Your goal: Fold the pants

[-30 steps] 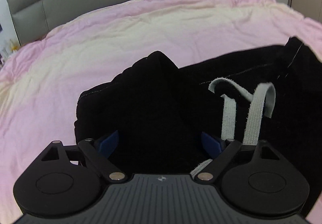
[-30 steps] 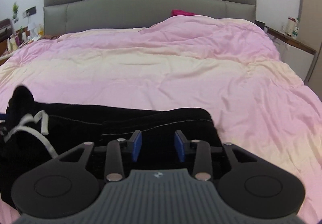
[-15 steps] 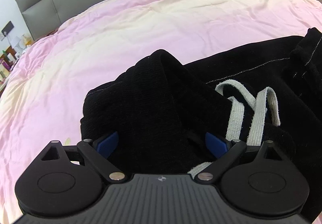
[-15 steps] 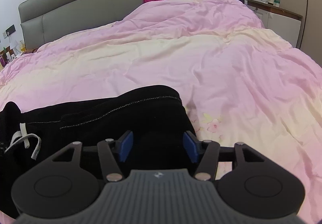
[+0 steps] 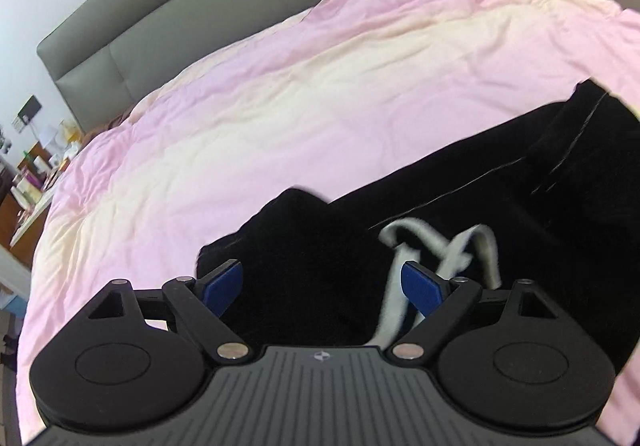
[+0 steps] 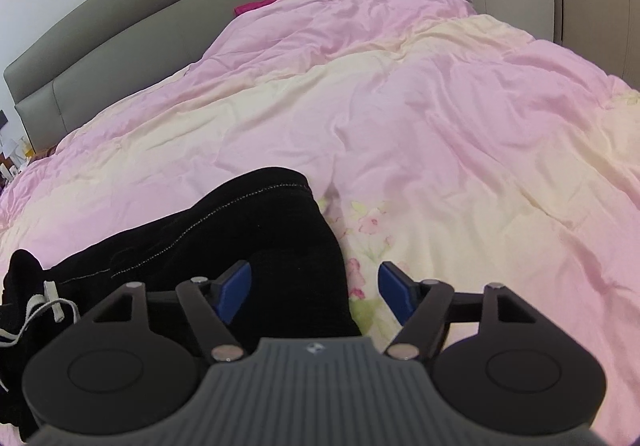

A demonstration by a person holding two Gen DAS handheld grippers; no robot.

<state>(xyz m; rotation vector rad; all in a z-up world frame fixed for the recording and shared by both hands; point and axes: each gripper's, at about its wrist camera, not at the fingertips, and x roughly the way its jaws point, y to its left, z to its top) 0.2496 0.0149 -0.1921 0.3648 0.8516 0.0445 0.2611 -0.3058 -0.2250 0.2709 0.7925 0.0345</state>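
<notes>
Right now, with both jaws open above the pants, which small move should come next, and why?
Probably lower the left gripper and close it on the bunched waist of the black pants. Its jaws already straddle that fabric beside the white drawstring, while the right gripper is half over the duvet.

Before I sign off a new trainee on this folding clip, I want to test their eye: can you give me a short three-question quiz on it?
1. True or false: the left gripper is shut on the white drawstring.
2. Which end of the black pants lies between the right gripper fingers: A waistband, B leg hem, C pocket?
3. Fill in: the pants lie on a pink and ____ duvet.

Key: 1 false, both grippers are open; 2 B; 3 cream.
</notes>
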